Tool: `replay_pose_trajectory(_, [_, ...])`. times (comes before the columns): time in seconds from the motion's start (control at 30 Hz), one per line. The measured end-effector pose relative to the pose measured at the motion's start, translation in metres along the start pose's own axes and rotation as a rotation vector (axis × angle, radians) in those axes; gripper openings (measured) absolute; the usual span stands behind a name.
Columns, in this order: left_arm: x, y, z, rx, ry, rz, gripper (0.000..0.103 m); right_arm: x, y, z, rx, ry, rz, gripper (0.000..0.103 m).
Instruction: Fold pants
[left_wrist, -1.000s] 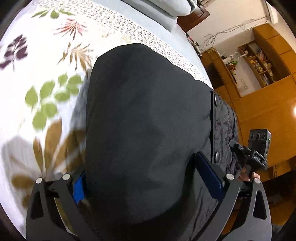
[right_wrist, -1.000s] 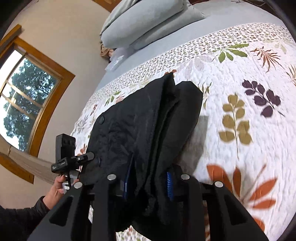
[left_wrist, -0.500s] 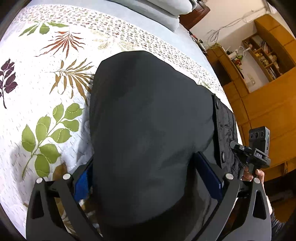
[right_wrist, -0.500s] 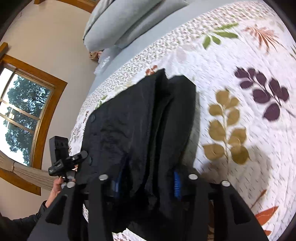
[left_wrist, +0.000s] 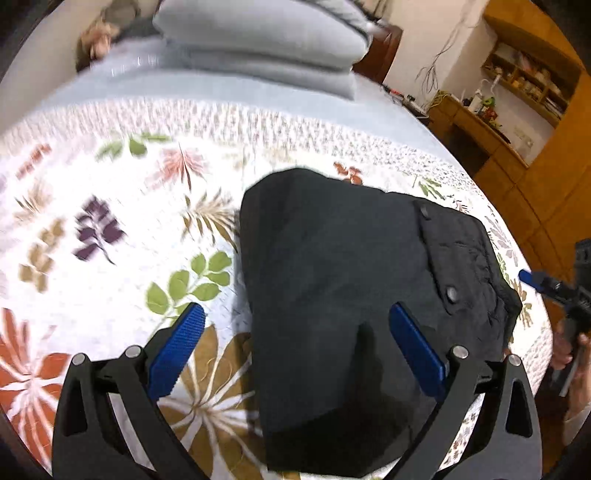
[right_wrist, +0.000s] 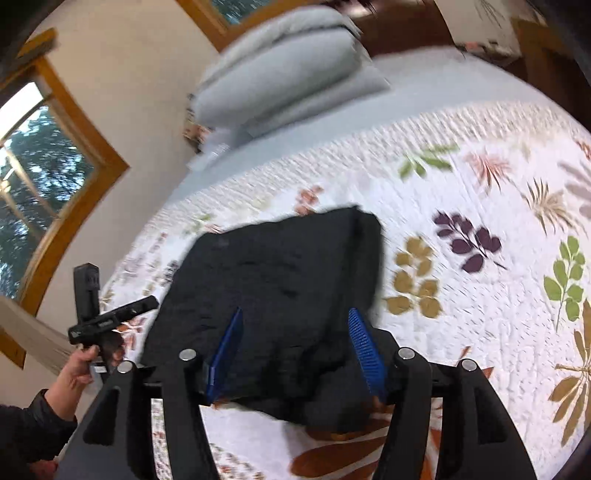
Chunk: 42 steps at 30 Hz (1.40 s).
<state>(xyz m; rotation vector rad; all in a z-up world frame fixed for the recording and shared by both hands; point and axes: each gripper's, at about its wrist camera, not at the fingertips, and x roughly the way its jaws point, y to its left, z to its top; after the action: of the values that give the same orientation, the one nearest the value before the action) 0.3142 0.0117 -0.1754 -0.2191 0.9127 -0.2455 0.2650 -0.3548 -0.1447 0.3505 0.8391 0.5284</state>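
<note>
Black folded pants flat on leaf-print quilt, left gripper and right gripper both spread, empty, at 6 o'clock edge; fold looks done.

A leaf-print quilt covers the bed beside a wood-framed window.

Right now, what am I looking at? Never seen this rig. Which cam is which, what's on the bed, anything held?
No robot: a person holds a two-finger gripper in each hand, each with a fisheye camera looking along its fingers. One picture is from the left gripper, the other from the right gripper. The blue-padded jaws of both are spread open, holding nothing. Folded black pants lie on a leaf-print quilt on a bed, grey pillows stacked at its head. Each camera also glimpses the other handheld gripper at the frame edge.
</note>
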Motion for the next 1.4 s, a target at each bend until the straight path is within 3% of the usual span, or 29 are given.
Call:
replay_pose_trajectory(0.13, [-0.025, -0.011, -0.007, 0.01, -0.061, 0.027, 0.1, 0.01, 0.023, -0.009, -0.065, 0.019, 0.021, 0.061])
replay_pose_trajectory(0.3, [-0.041, -0.033, -0.012, 0.044, -0.126, 0.111, 0.1, 0.022, 0.014, -0.022, -0.025, 0.045, 0.004, 0.055])
replay_pose_trajectory(0.53, [-0.053, -0.056, -0.01, 0.067, -0.174, 0.102, 0.1, 0.04, -0.004, -0.045, -0.04, 0.093, -0.066, 0.048])
replay_pose_trajectory(0.77, [-0.06, -0.057, -0.009, 0.065, -0.167, 0.131, 0.1, 0.036, 0.006, -0.047, -0.052, 0.068, -0.098, 0.055])
replay_pose_trajectory(0.87, [-0.066, -0.054, -0.012, 0.061, -0.171, 0.148, 0.1, 0.02, 0.017, -0.042, -0.026, 0.007, -0.098, 0.067])
replay_pose_trajectory(0.97, [-0.072, -0.057, -0.015, 0.078, -0.175, 0.168, 0.1, 0.011, 0.029, -0.038, -0.041, -0.026, -0.105, 0.068])
replay_pose_trajectory(1.17, [-0.077, -0.064, -0.016, 0.081, -0.191, 0.171, 0.1, 0.023, 0.025, -0.036, -0.046, -0.006, -0.156, 0.068])
replay_pose_trajectory(1.4, [-0.067, -0.064, -0.018, 0.1, -0.166, 0.188, 0.1, 0.037, -0.004, -0.062, -0.005, 0.059, -0.201, 0.069])
